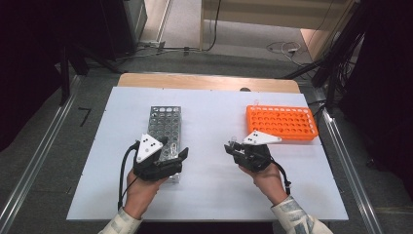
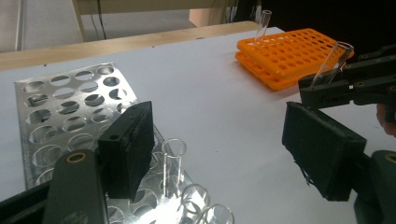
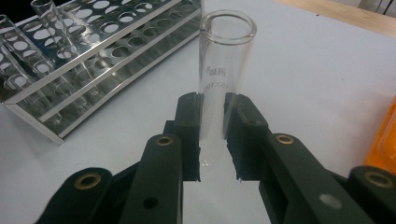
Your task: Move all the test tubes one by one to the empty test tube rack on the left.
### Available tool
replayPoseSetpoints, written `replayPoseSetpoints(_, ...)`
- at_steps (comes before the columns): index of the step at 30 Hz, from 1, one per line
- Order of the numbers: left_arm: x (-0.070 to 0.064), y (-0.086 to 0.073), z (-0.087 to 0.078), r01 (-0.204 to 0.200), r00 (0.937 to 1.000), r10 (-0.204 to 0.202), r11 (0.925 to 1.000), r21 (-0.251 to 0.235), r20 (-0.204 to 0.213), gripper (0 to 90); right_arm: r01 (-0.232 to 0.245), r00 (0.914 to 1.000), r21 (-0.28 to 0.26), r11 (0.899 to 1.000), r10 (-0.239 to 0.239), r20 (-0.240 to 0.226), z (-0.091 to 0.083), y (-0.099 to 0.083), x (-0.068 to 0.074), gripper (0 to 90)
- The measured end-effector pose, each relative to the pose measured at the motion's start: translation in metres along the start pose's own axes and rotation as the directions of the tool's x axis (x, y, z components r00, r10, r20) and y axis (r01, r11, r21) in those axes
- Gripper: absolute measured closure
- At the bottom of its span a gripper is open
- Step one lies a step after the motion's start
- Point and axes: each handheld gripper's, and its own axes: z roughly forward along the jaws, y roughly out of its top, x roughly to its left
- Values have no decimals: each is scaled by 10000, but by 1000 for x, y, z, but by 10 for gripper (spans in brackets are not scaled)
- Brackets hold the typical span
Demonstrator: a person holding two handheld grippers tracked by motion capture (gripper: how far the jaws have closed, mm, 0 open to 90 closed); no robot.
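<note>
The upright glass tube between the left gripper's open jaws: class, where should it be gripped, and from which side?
Grip the glass tube just below its rim, where it clears the metal rack, the left gripper closing horizontally across its round wall.

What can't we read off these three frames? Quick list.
- High view: metal rack's near end, covered by the left gripper; tube count too small to tell.
- Right gripper view: lower end of the held test tube, hidden between the right gripper's jaws; its printed marking is too blurred to read.
- Left gripper view: near tubes cut by the bottom edge.
- Right gripper view: orange rack cut by the right edge.
</note>
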Motion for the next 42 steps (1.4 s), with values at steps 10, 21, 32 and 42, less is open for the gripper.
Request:
replayPoseSetpoints(10,-26,6,23,-41,9995,36,9999,163,310,263,-47,9999,124,9999,49,-107,3,-4,0,728)
replayPoseSetpoints(21,-60,15,49,-316,9957,304,9994,120,876,295,148,9992,150,9998,-142,-375,-1,-4,0,728)
replayPoseSetpoints(32,-78,16,71,-530,9927,497,9982,273,1096,388,240,9974,333,9992,-217,-693,2,-7,5,728)
replayPoseSetpoints(42,-88,17,82,-901,9863,829,9949,449,1423,662,327,9966,388,9987,-297,-770,4,-8,7,728)
